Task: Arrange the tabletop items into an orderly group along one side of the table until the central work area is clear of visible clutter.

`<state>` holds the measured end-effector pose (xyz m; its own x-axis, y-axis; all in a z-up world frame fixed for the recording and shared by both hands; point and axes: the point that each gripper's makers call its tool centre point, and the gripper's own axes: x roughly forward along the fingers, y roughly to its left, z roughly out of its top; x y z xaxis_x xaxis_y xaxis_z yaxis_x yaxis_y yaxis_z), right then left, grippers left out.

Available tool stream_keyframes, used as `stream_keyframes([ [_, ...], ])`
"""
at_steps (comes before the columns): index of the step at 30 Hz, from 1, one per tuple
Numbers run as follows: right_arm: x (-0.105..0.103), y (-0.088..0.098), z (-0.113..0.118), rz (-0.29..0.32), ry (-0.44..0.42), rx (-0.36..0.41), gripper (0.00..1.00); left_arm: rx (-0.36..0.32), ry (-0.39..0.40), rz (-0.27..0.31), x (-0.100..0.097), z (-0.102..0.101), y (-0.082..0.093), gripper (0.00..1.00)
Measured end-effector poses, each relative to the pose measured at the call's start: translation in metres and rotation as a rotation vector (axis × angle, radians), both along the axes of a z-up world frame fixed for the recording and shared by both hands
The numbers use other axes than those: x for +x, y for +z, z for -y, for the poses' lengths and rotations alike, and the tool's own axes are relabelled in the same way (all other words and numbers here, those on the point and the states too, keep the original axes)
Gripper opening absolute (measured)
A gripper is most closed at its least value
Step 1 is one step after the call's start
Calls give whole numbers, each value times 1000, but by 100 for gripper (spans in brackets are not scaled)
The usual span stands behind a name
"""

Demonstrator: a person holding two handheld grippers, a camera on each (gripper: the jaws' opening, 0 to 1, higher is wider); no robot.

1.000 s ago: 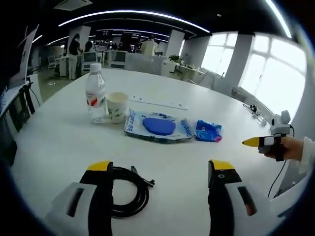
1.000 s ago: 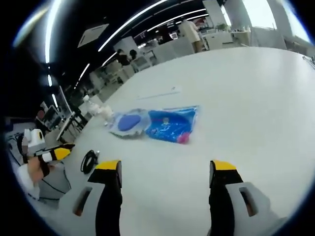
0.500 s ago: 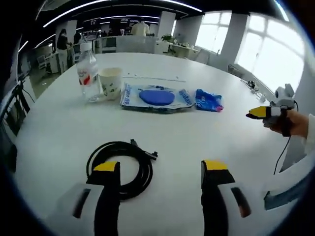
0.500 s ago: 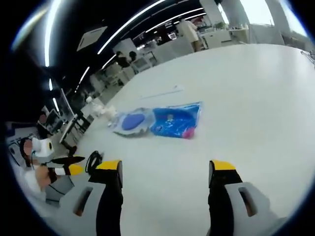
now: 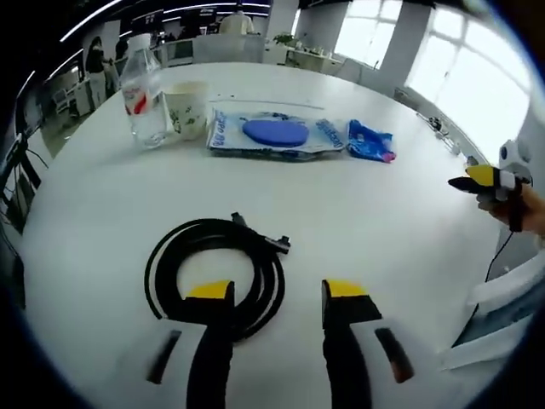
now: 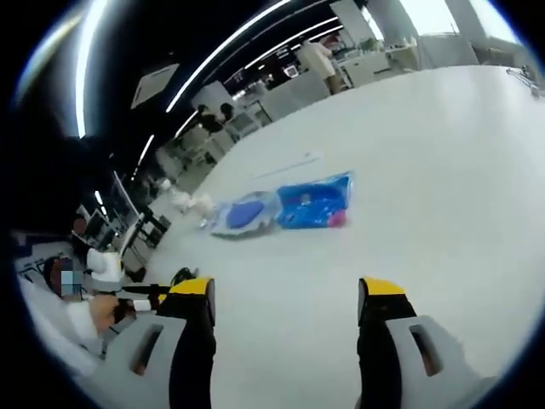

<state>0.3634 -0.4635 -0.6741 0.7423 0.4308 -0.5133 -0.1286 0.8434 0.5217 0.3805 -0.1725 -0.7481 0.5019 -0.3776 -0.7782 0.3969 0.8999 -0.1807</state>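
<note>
A coiled black cable (image 5: 213, 268) lies on the white table (image 5: 383, 221) right in front of my left gripper (image 5: 277, 294). That gripper is open, its left jaw over the coil's near side and its right jaw just outside the coil. Farther back stand a water bottle (image 5: 140, 98) and a paper cup (image 5: 186, 104), with a clear packet holding a blue oval (image 5: 274, 132) and a small blue packet (image 5: 368, 141) beside them. My right gripper (image 6: 288, 294) hangs open over bare table, well short of the blue packet (image 6: 313, 203) and clear packet (image 6: 243, 213).
My right gripper (image 5: 485, 179), held in a hand, shows at the table's right edge. A thin white strip (image 6: 289, 162) lies beyond the packets. Desks, chairs and people stand far behind the table. The table's near side is bare around the cable.
My left gripper has moved forward and down onto the cable, and its jaws have come closer together. The right gripper view has drifted slightly; the table items stay put.
</note>
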Motion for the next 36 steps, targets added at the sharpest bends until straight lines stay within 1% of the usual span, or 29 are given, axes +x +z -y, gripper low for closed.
stream_keyframes([
  [1,0,1,0,2,-3,2,66,0,-1,-2,0,1,0,31],
  [4,-1,6,1,8,-9,3,66,2,-3,-27,-1,2,-8,31],
  [6,1,7,2,9,-10,5,65,10,-13,-38,-2,2,-12,27],
  [7,1,8,2,9,-12,7,65,19,-21,-31,-2,2,-13,25],
  [8,1,9,2,9,-13,8,65,26,-26,-14,0,1,-11,20],
  [9,1,9,2,9,-13,8,64,30,-25,-19,0,0,-12,16],
  [10,2,9,2,8,-11,7,64,32,-40,-19,-1,0,-13,14],
  [11,2,8,1,7,-9,7,64,27,-48,-5,1,1,-13,11],
  [12,1,8,-1,3,-3,8,63,25,-61,-7,-1,2,-13,8],
  [13,1,6,-3,-2,3,8,63,24,-68,-5,-1,4,-14,7],
  [15,-1,1,-6,-17,17,6,62,54,-97,12,1,4,-14,4],
  [17,-2,-2,-10,-30,34,2,62,58,-111,21,1,7,-13,2],
  [19,-2,-2,-15,-37,51,2,61,76,-121,64,5,7,-8,2],
  [20,-1,-1,-18,-36,60,2,61,74,-121,69,5,8,-6,1],
  [21,-1,0,-19,-36,63,2,60,70,-123,88,6,10,-3,1],
  [23,-2,-1,-24,-54,98,-7,58,84,-152,124,8,15,3,1],
  [24,-1,-1,-27,-50,107,-10,57,105,-186,148,10,19,6,1],
  [27,-1,0,-35,-54,123,20,57,107,-239,188,11,34,16,1],
  [28,-1,0,-36,-58,122,29,57,118,-266,204,11,40,19,1],
  [29,-1,-1,-38,-60,124,35,57,122,-277,210,11,42,20,1],
  [32,-3,-3,-42,-72,138,51,57,149,-372,255,10,59,28,1],
  [36,-5,-4,-44,-100,114,116,54,159,-472,296,7,79,37,1],
])
